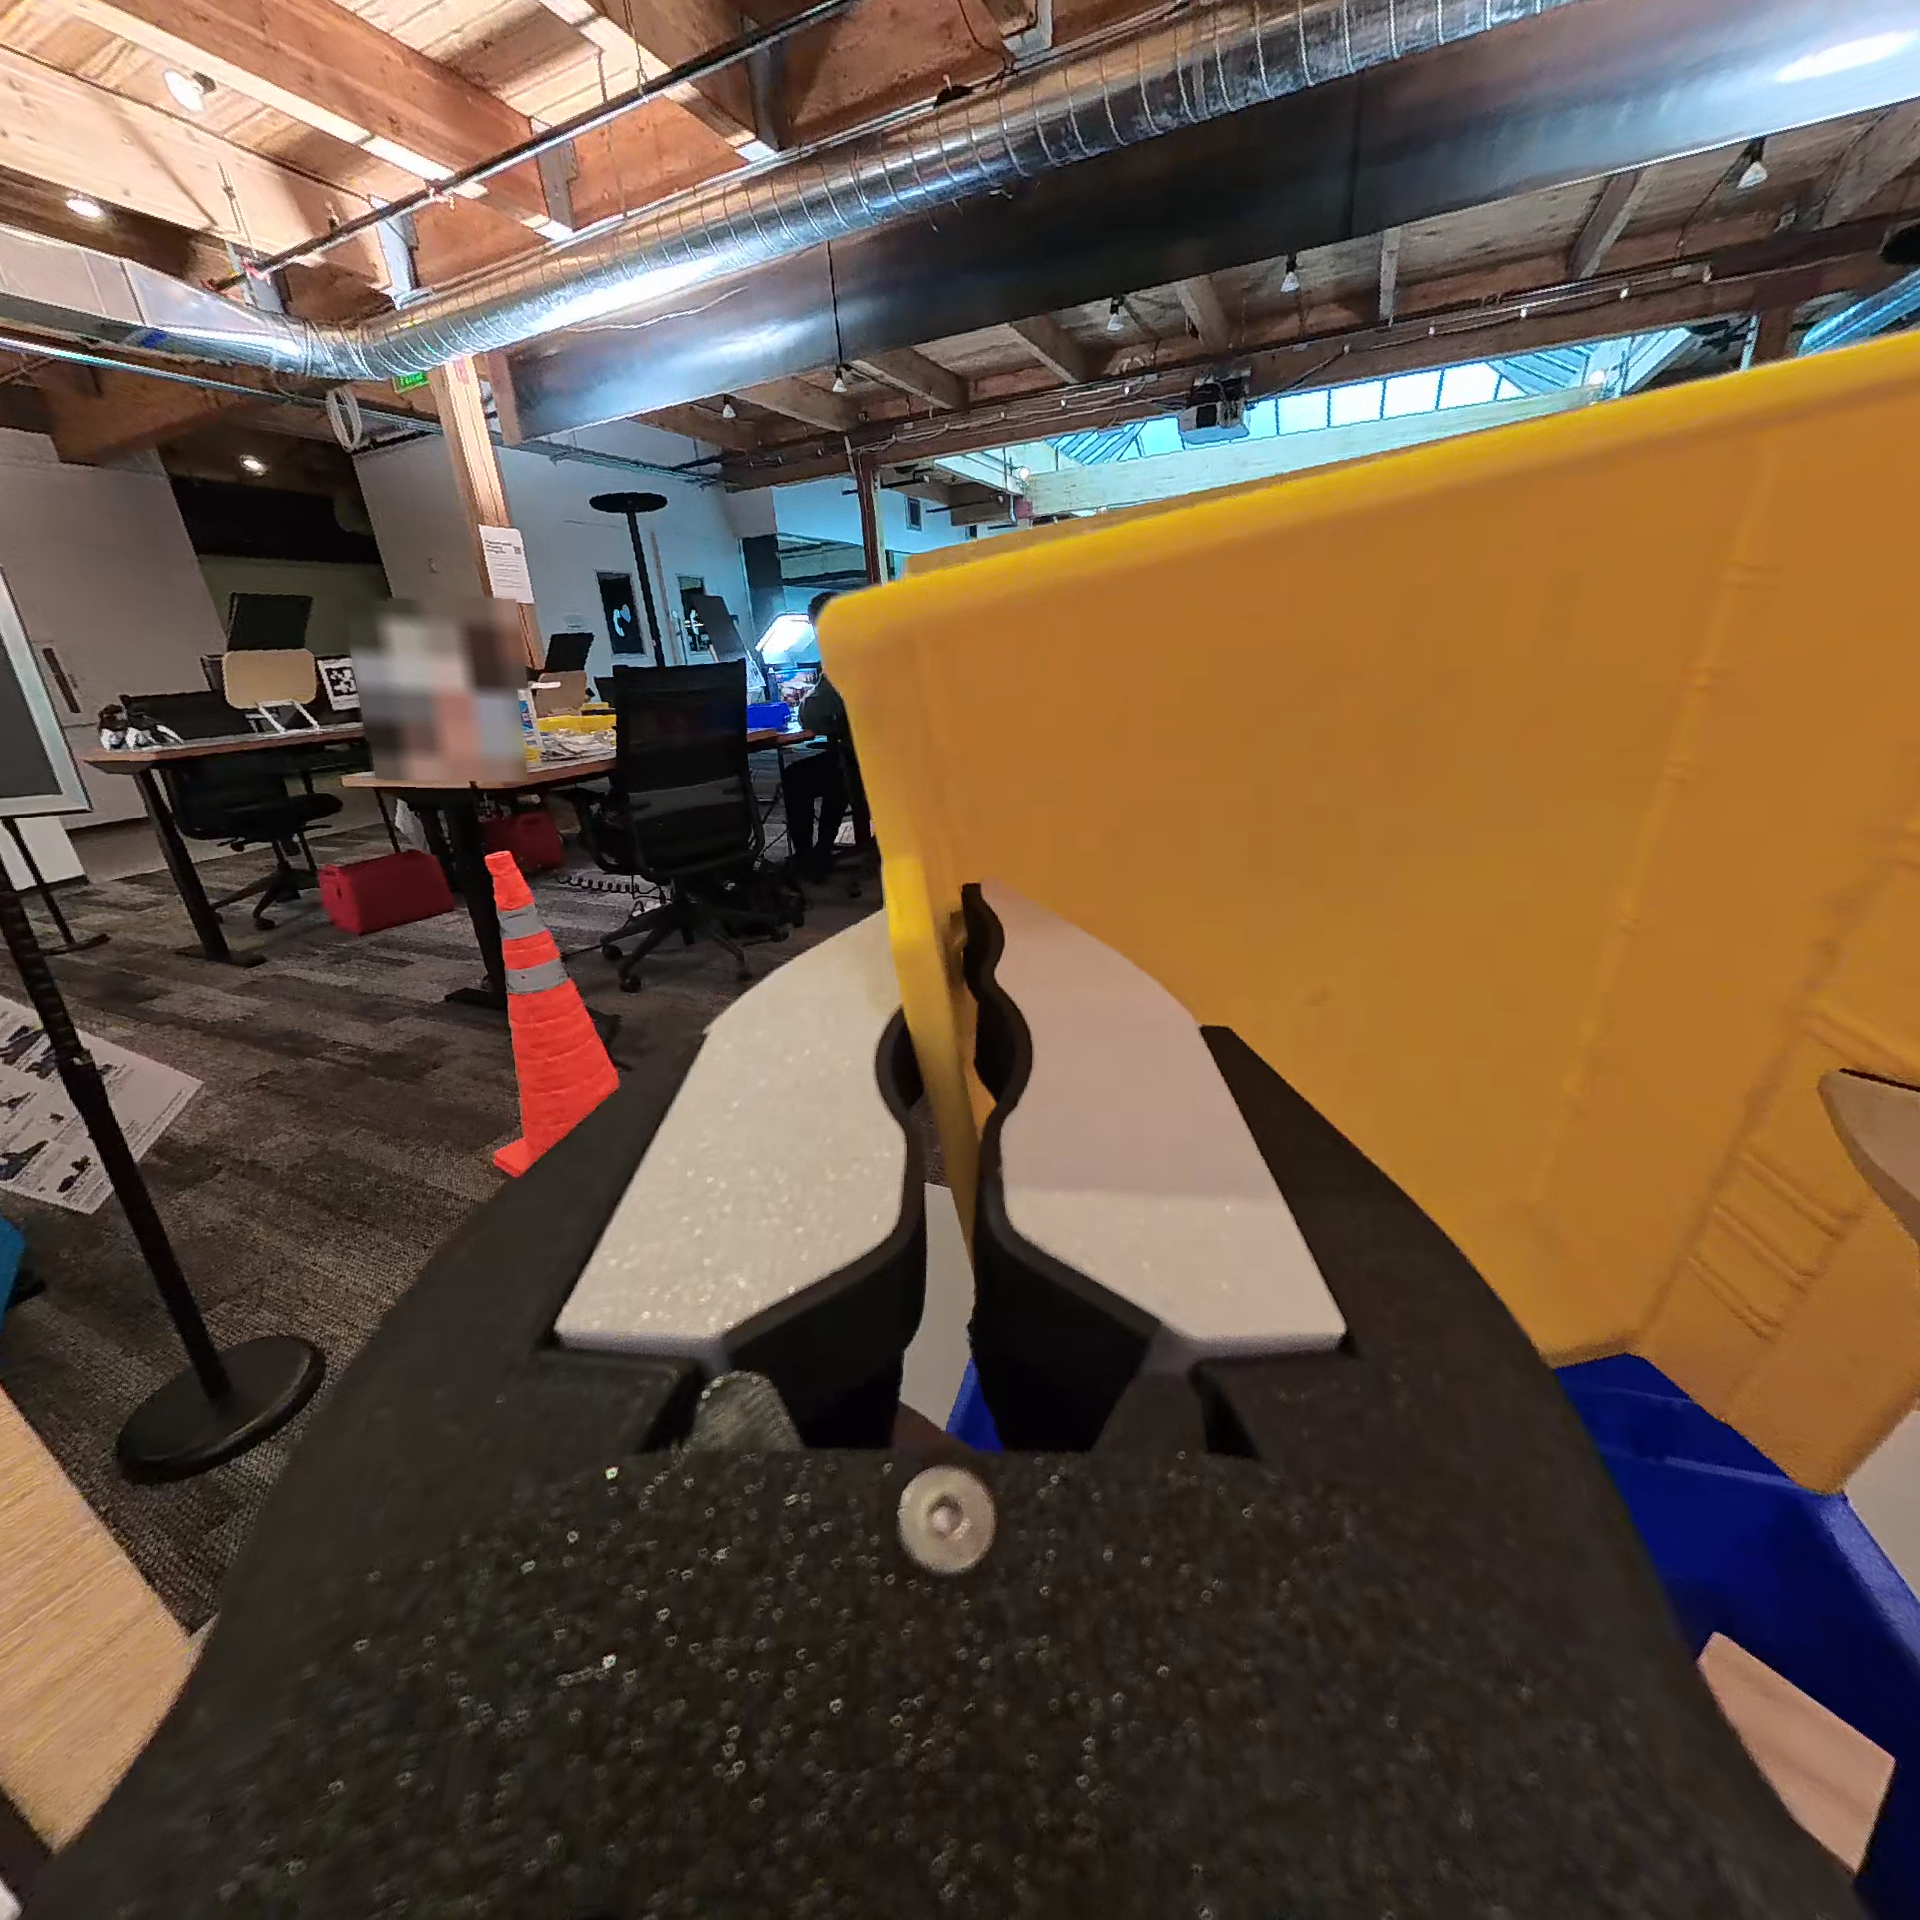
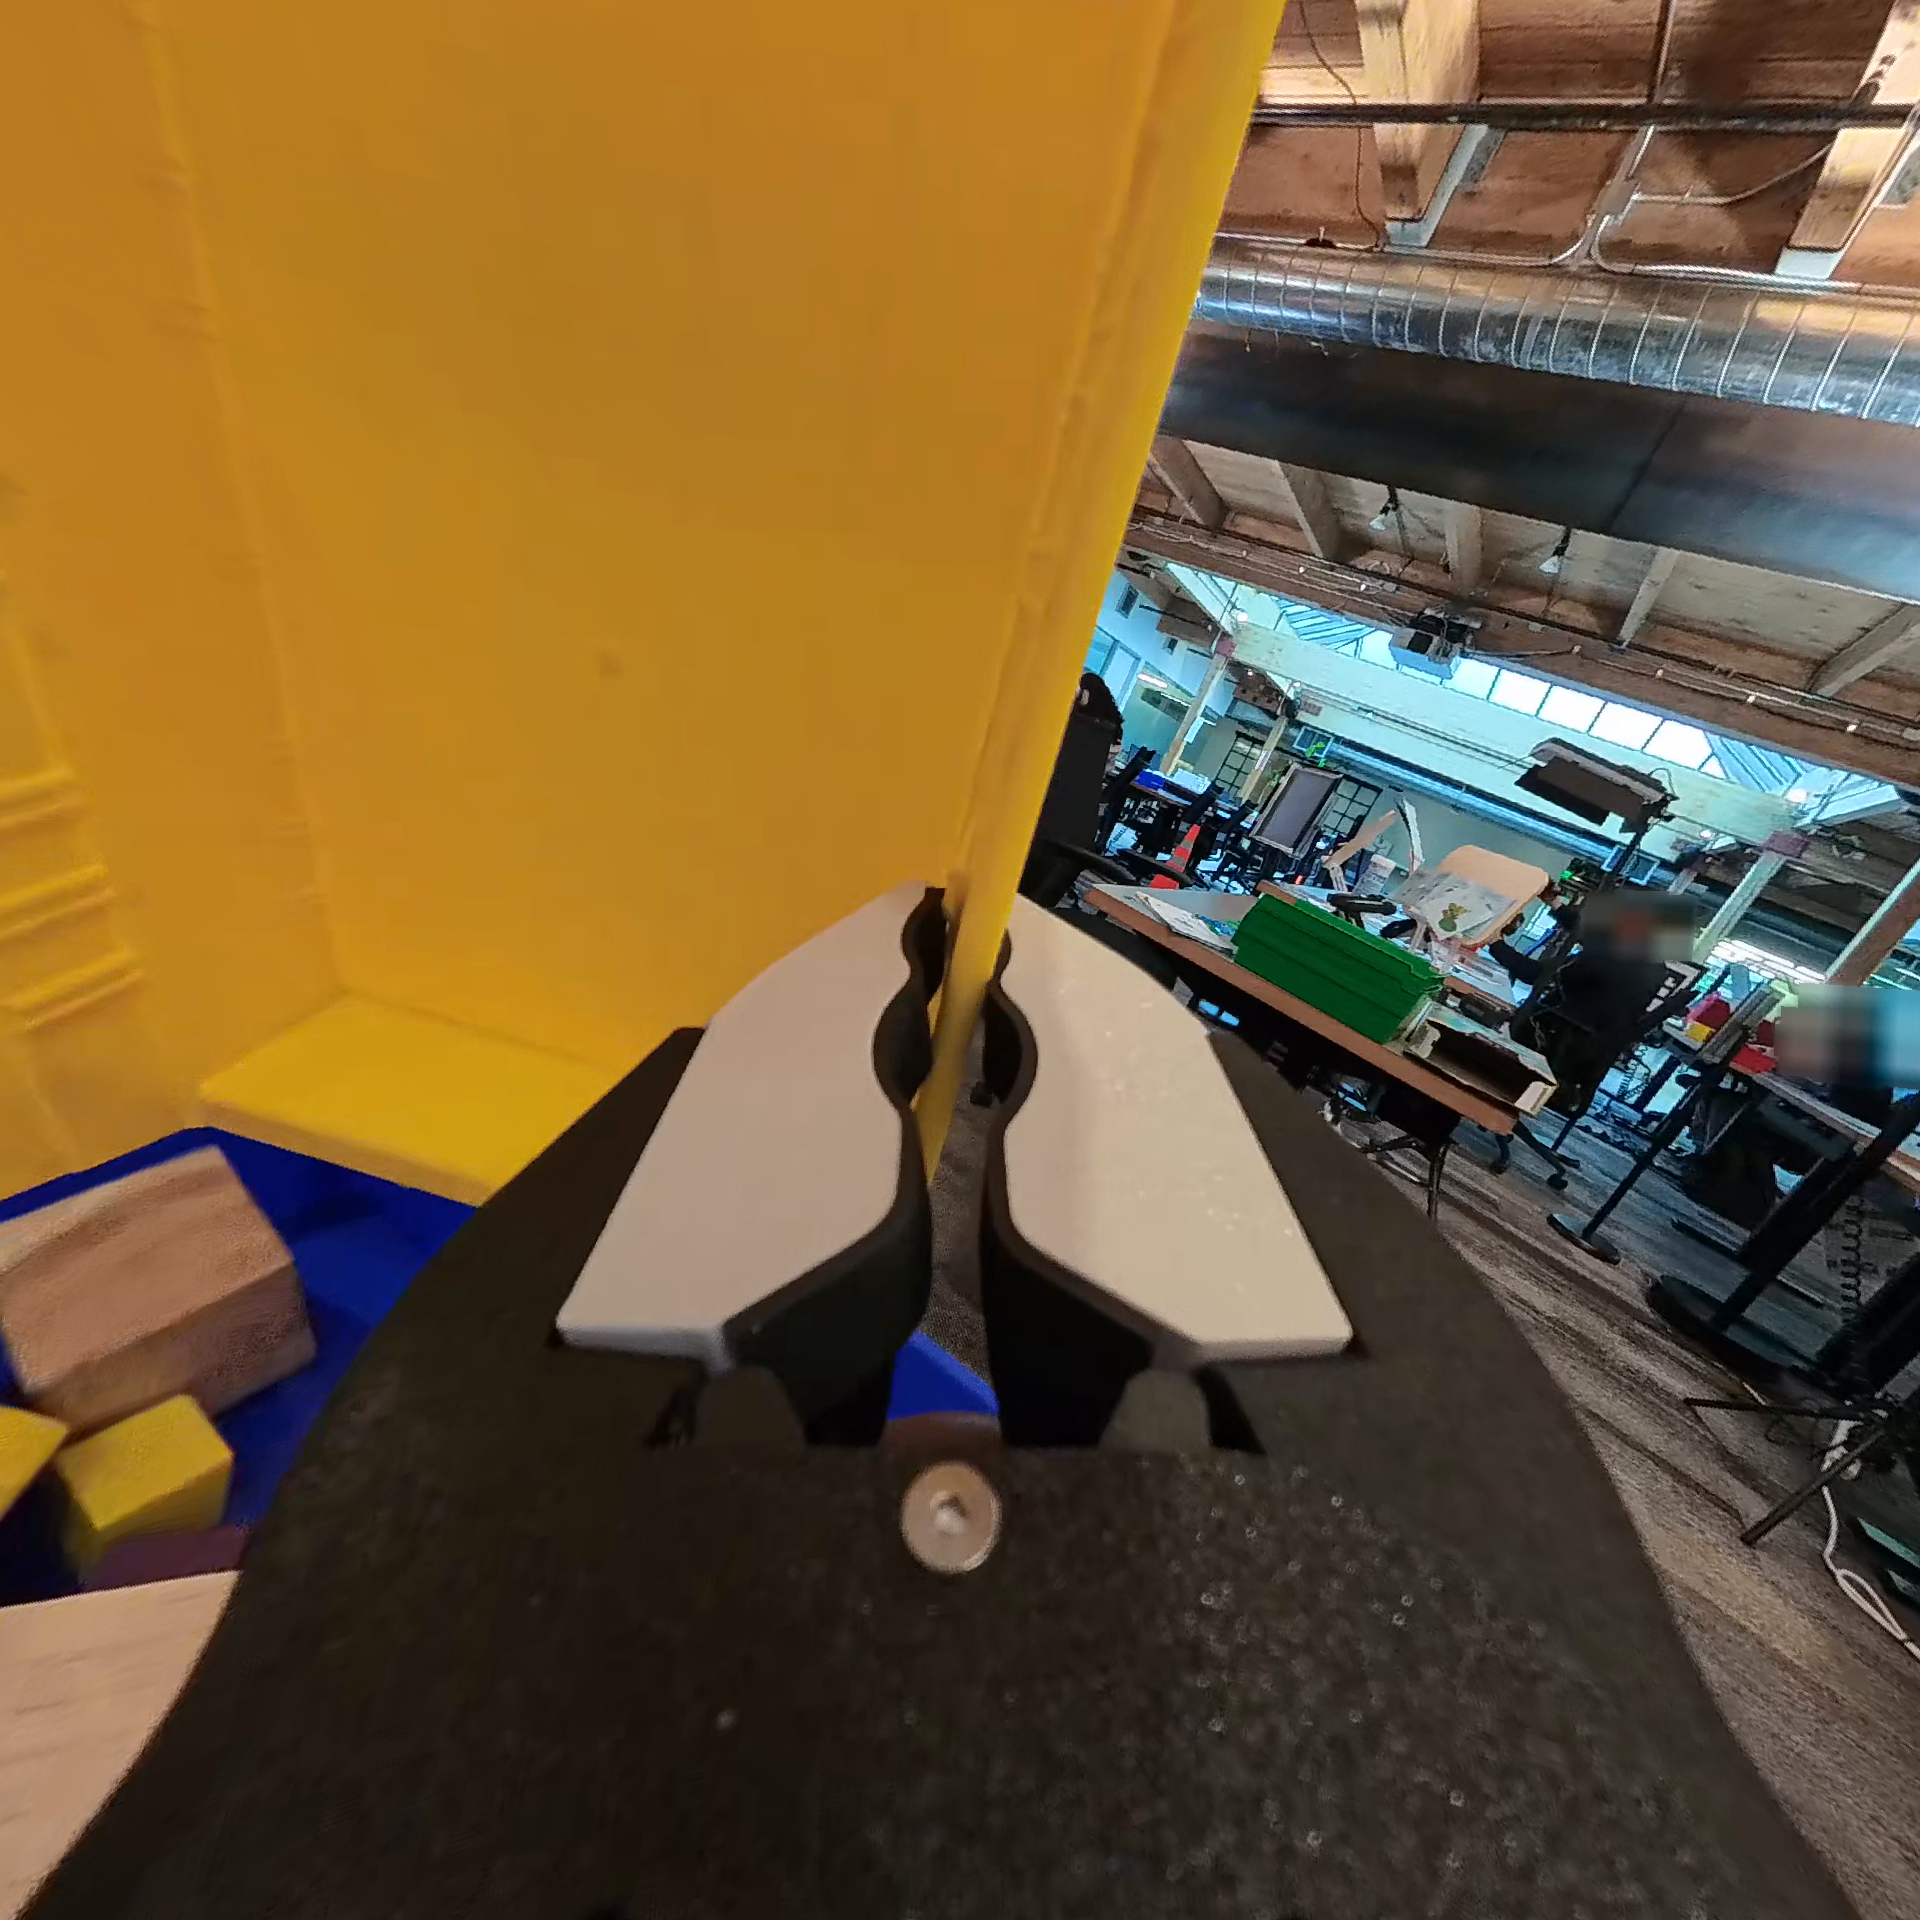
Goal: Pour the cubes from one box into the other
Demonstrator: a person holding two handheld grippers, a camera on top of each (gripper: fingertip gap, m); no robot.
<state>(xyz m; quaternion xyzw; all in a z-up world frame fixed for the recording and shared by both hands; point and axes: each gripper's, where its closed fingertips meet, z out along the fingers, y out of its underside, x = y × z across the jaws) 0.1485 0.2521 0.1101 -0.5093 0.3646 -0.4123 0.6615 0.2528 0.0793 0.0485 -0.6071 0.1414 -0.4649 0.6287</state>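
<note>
A yellow box (image 1: 1403,831) is lifted and tipped steeply, its opening facing down over a blue box (image 1: 1745,1517). My left gripper (image 1: 951,935) is shut on the yellow box's left wall. My right gripper (image 2: 961,925) is shut on the right wall of the yellow box (image 2: 623,520). In the right wrist view the blue box (image 2: 343,1216) sits below, holding a wooden block (image 2: 145,1278), a yellow cube (image 2: 145,1475) and a dark purple cube (image 2: 166,1558). A wooden block (image 1: 1881,1143) shows at the yellow box's lower right in the left wrist view.
The light wooden tabletop (image 2: 83,1725) lies under the blue box. Beyond are carpet, an orange traffic cone (image 1: 545,1008), black stanchion posts (image 1: 135,1195), office chairs and desks, and a desk with stacked green trays (image 2: 1330,966).
</note>
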